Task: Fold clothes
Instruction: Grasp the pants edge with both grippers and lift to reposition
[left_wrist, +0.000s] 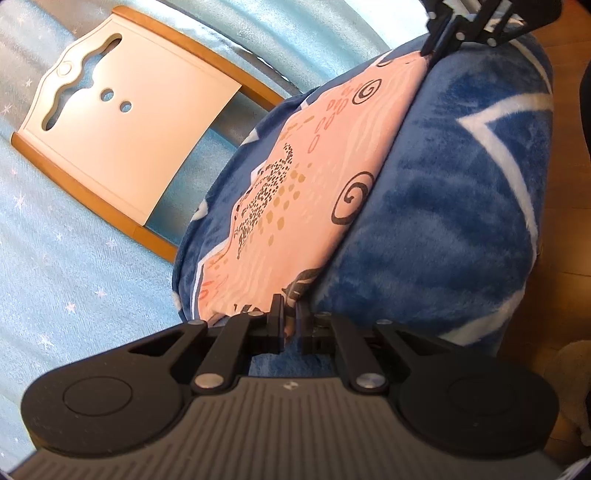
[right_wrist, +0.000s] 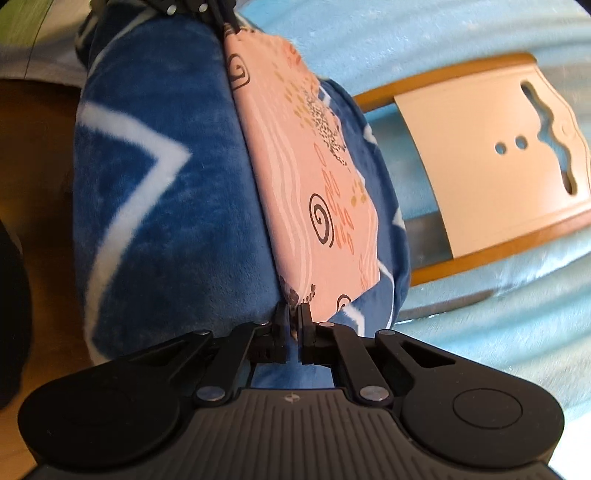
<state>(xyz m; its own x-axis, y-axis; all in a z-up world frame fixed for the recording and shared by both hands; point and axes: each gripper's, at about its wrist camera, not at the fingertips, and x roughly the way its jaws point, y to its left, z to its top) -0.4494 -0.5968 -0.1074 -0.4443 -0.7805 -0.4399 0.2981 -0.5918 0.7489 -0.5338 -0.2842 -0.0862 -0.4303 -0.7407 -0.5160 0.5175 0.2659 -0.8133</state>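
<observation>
Two grippers, the left gripper (left_wrist: 290, 317) and the right gripper (right_wrist: 293, 321), face each other with fingers pinched narrow on opposite corners of a pink patterned cloth (left_wrist: 295, 177), stretched taut along the edge of the blue blanket-covered bed (left_wrist: 443, 206).

Pink patterned cloth (left_wrist: 295, 192), folded flat, lies stretched across the blue plush blanket (left_wrist: 454, 206).

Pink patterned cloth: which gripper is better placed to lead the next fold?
Neither clearly: left gripper and right gripper are each shut on an end of the pink cloth, held taut over the blue blanket.
</observation>
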